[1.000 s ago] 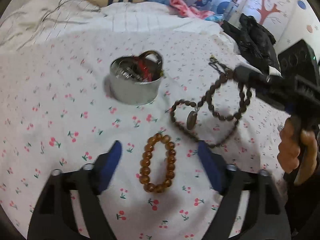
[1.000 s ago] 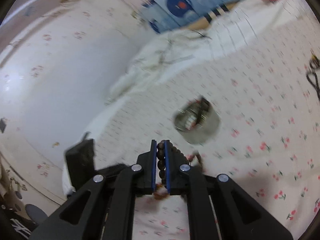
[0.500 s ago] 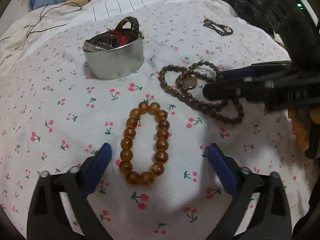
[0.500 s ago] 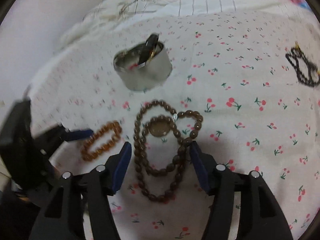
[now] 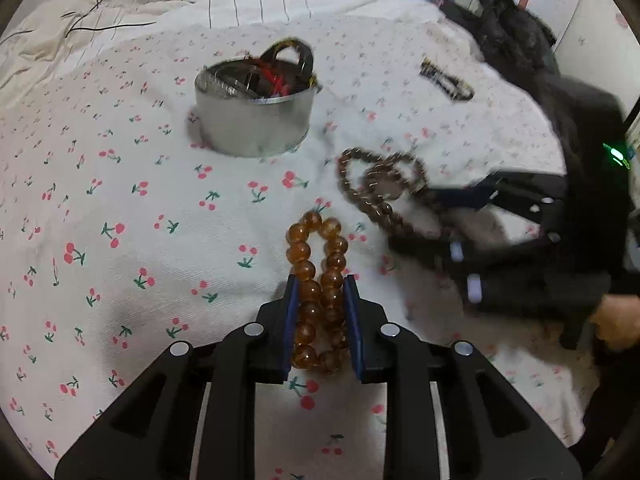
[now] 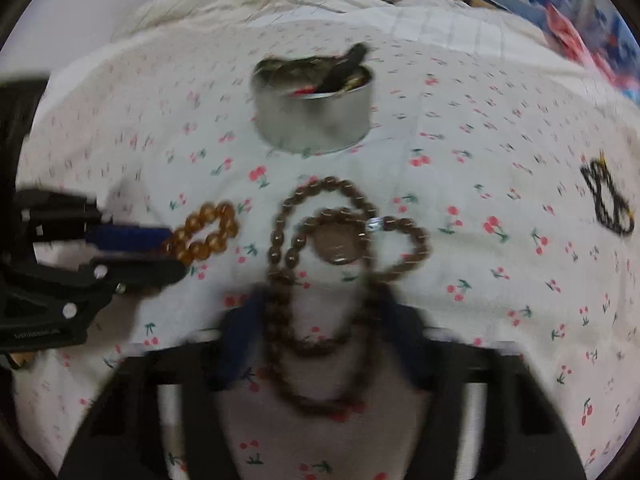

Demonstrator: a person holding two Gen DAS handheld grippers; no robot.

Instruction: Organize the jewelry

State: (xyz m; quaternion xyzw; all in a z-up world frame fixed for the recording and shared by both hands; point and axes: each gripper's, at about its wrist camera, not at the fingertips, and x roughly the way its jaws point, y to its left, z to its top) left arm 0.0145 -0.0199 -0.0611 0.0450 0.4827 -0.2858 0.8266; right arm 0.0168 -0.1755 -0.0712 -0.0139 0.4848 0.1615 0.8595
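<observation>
While the round metal tin (image 5: 256, 120) on the bed already holds some pieces, the left gripper (image 5: 320, 320) clamps the amber bead bracelet (image 5: 320, 292), the right gripper (image 6: 320, 344) straddles the brown bead necklace (image 6: 340, 248) unclosed, and a black bracelet (image 6: 608, 200) lies untouched.

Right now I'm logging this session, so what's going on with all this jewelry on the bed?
A person is sorting jewelry with two handheld grippers. The left gripper has closed on the amber bead bracelet. The right gripper straddles the brown bead necklace, fingers apart. The metal tin already holds some pieces; a dark chain lies apart.
</observation>
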